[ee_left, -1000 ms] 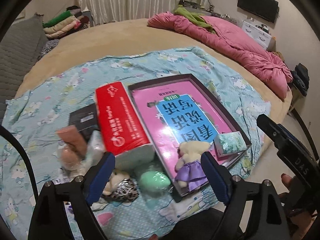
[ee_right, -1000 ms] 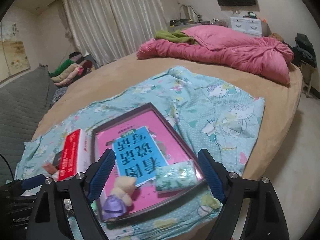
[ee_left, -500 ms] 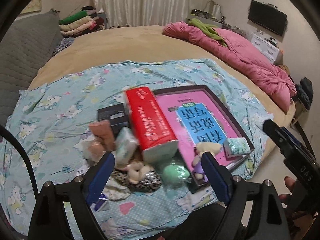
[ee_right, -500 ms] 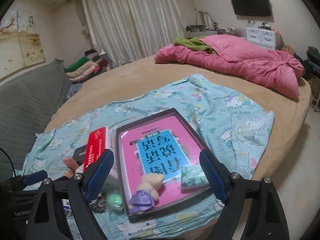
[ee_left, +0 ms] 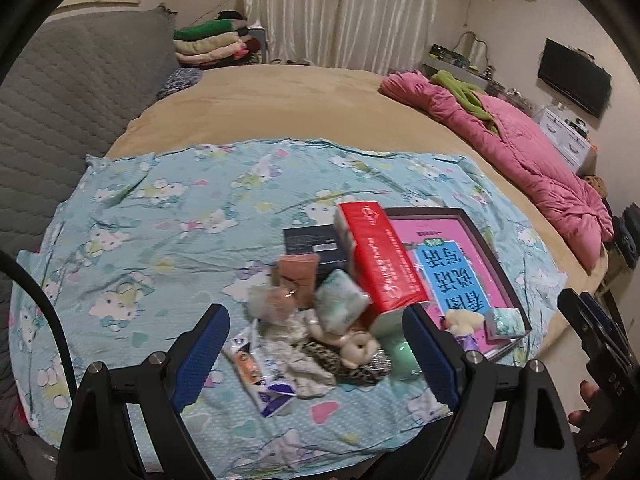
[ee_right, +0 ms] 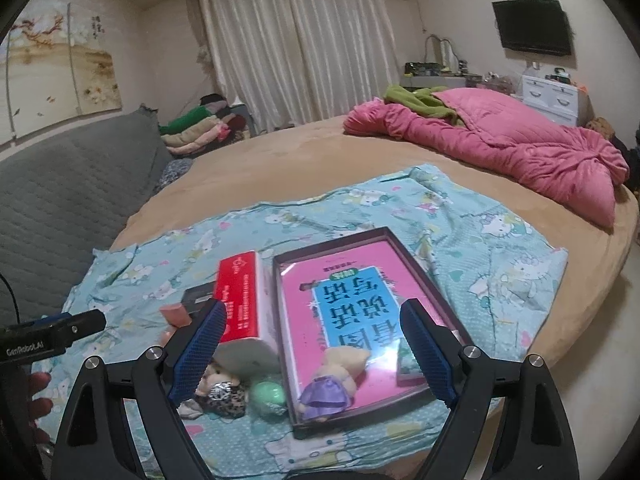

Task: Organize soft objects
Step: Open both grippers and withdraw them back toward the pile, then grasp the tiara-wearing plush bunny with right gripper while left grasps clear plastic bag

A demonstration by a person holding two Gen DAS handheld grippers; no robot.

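Note:
A dark tray (ee_right: 436,288) lined with a pink and blue book lies on a blue cartoon sheet (ee_left: 168,216). In it sit a small plush bear in a purple dress (ee_right: 332,380) and a green tissue pack (ee_left: 505,322). Left of the tray lean a red tissue box (ee_left: 380,260), another tissue pack (ee_left: 340,300), a pink pouch (ee_left: 298,276), a plush toy on leopard cloth (ee_left: 356,350), a green ball (ee_right: 267,394) and wrappers. My left gripper (ee_left: 316,356) hovers open above this pile. My right gripper (ee_right: 312,352) hovers open above the tray's near end. Neither holds anything.
The sheet covers part of a round tan bed (ee_right: 304,160). A pink quilt (ee_right: 500,148) lies at the far right, a grey padded headboard (ee_left: 60,92) at the left, folded blankets (ee_left: 212,42) by the curtains. The bed's edge drops to floor at the right.
Both grippers have drawn back and risen, so more of the bed shows. The left view has swung left, bringing the pile under its fingers. Nothing on the sheet moved.

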